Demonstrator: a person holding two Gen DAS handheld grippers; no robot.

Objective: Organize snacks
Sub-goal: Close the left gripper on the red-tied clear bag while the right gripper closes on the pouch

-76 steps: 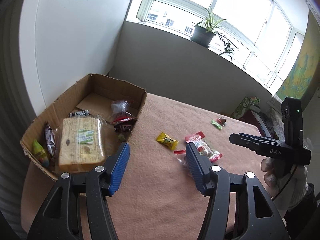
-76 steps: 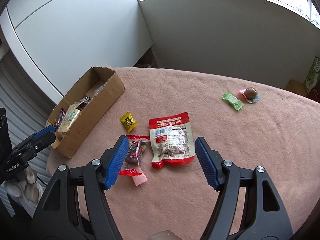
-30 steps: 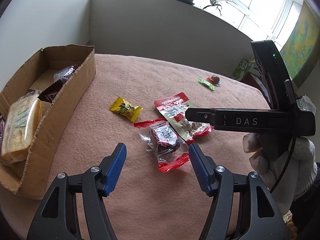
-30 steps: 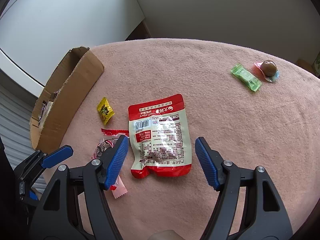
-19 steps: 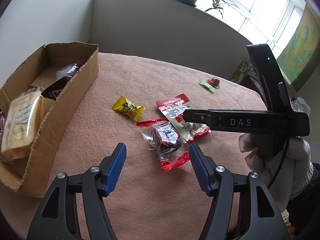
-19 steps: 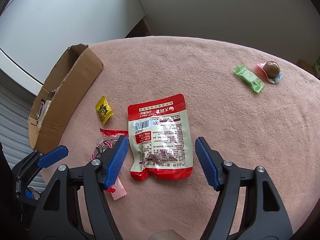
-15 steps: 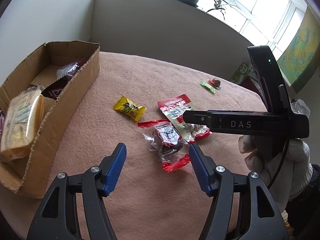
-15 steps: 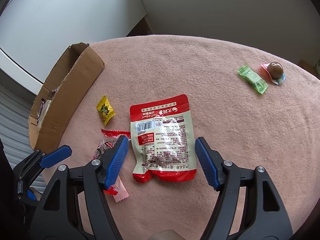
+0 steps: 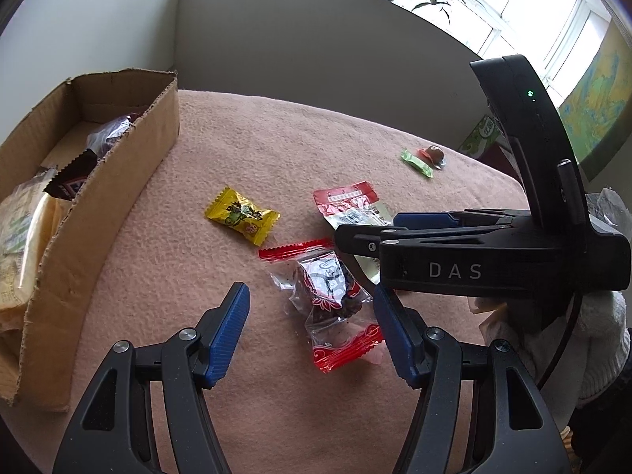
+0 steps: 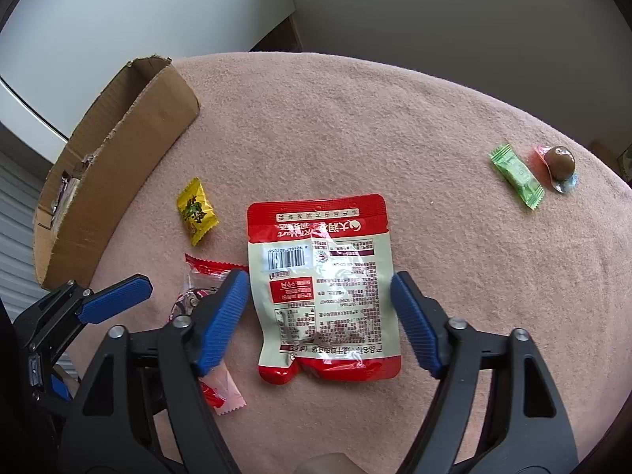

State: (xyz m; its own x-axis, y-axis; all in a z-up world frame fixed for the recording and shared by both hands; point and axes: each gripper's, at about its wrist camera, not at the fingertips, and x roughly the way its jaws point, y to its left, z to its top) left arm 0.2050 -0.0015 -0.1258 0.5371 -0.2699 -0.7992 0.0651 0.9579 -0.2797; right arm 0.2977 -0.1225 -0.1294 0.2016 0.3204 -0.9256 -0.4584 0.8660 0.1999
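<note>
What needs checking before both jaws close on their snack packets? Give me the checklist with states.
1. Right gripper jaws straddle the red-and-white pouch, still opening: ok.
2. Left gripper jaws straddle the clear red-ended packet, open: ok.
3. Neither packet pinched yet: ok.
4. The grippers clear each other: cannot tell.
5. Cardboard box has room: ok.
6. Yellow candy lies clear of both grippers: ok.

Soft window daylight — sharp, fisheye-bent edges.

"DAS" on right hand-held gripper [image 9: 367, 237]
</note>
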